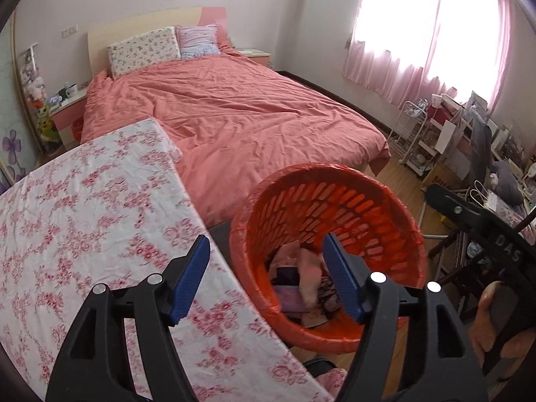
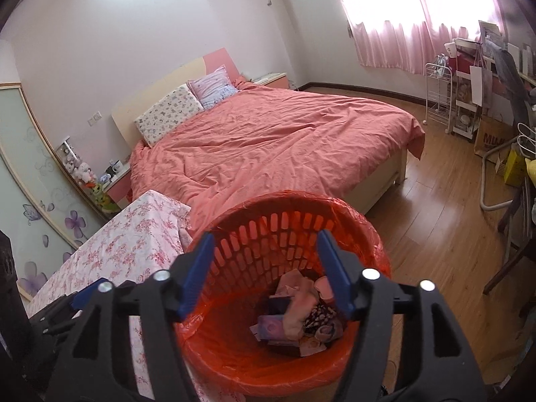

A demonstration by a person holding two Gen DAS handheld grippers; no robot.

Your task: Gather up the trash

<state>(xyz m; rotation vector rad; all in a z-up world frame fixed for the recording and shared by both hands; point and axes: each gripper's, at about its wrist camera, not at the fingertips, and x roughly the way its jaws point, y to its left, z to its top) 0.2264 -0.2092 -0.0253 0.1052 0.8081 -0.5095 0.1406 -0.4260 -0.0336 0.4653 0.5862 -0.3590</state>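
- Two grippers, both over the bin and both empty as far as I can see. The left gripper (image 1: 266,279) has its fingers (image 1: 191,278) spread wide with nothing between them. Same for the right gripper (image 2: 264,273): wide apart, no trash pinched.
- Looks to me like the drop step: whatever was carried seems to be in the bin, and both sets of fingers are aimed down into it.
- The orange basket (image 2: 234,361) has a red plastic liner and sits at about 6 o'clock in the right wrist view, just beside the desk with the floral cloth (image 1: 83,207), which runs off toward 9 o'clock.
- Inside it is the trash pile (image 2: 298,315): crumpled pinkish paper or cloth, a purple packet, something dark and patterned. It only covers the bottom, so there's plenty of room.
- Next move, my guess: pull back from the rim and scan for more. The bed (image 1: 234,124) at 12 o'clock and the desk both look bare of litter from here, so the cluttered corner at 3 o'clock may need a look.
- Can't tell if any trash is left on the floor.
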